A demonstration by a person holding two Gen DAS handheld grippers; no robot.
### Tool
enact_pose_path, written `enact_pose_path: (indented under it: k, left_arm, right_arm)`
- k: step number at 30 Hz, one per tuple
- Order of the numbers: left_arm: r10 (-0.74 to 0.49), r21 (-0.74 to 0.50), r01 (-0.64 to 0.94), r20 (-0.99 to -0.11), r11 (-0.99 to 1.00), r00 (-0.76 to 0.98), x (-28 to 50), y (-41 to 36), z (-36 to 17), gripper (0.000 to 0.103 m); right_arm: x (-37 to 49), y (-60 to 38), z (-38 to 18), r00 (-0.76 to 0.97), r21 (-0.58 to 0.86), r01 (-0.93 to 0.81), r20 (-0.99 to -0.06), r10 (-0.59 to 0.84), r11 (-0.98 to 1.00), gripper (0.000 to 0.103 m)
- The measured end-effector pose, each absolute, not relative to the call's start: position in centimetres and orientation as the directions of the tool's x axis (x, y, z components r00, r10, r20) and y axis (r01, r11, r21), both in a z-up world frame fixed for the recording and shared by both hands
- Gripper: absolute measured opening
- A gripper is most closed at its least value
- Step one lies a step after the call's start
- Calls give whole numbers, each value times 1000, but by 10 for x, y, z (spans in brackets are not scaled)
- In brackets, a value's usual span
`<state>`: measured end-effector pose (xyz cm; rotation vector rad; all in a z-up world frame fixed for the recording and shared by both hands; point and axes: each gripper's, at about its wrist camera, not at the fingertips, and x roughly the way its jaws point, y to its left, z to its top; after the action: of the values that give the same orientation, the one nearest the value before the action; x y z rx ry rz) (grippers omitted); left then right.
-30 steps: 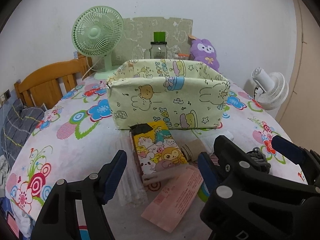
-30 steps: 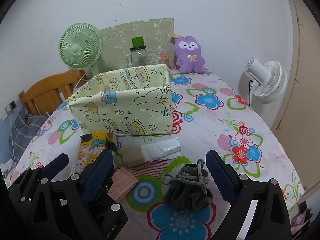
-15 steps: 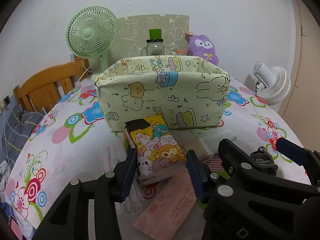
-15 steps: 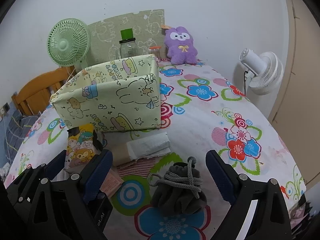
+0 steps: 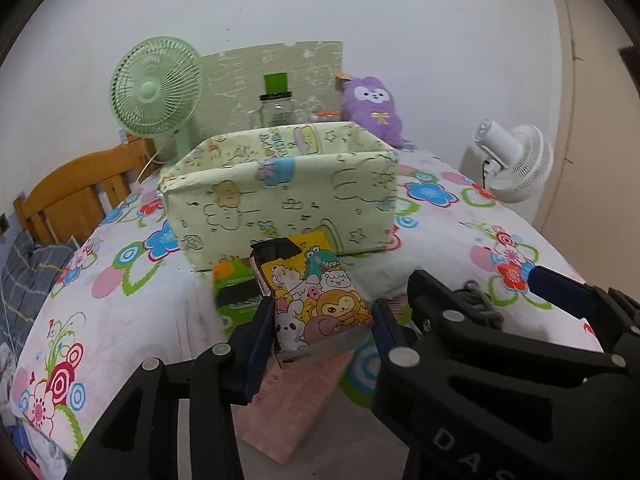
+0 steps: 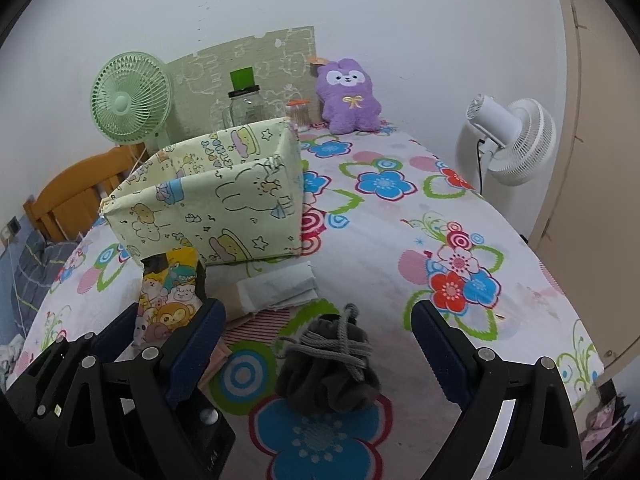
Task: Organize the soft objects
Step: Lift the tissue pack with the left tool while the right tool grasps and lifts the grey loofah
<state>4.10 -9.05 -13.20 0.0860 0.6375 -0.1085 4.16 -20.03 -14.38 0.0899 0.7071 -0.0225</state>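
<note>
left hand-held gripper (image 5: 322, 330): clamped on cartoon tissue pack (image 5: 316, 300) | right hand-held gripper (image 6: 316, 344): wide, over grey pouch (image 6: 328, 364) on bench (image 6: 400, 240)

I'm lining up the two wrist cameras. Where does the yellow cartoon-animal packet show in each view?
Left wrist view: yellow packet at lower centre, clamped in the left gripper.
Right wrist view: the packet at lower left, beside the open right gripper.
Shared landmark: the pale green fabric box, just behind the packet in both.

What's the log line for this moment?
left gripper: shut on cartoon packet | right gripper: open over grey pouch | fabric bin: ahead
</note>
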Motion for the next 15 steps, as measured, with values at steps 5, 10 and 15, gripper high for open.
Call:
enact_pose_path:
  k: [5, 10, 15]
  left_arm:
    - [-81, 46, 141, -628, 989, 774, 45, -97, -138, 50]
    - [-78, 47, 144, -654, 988, 753, 49, -102, -145, 50]
    - [-63, 69, 145, -664, 987, 745, 53, -106, -150, 50]
  right_arm:
    - [43, -209, -152, 739, 103, 56, -673, 28, 993, 85]
    - [47, -214, -160, 716, 123, 46, -696, 53, 991, 78]
    - [53, -218, -170, 693, 152, 52, -718, 74, 987, 64]
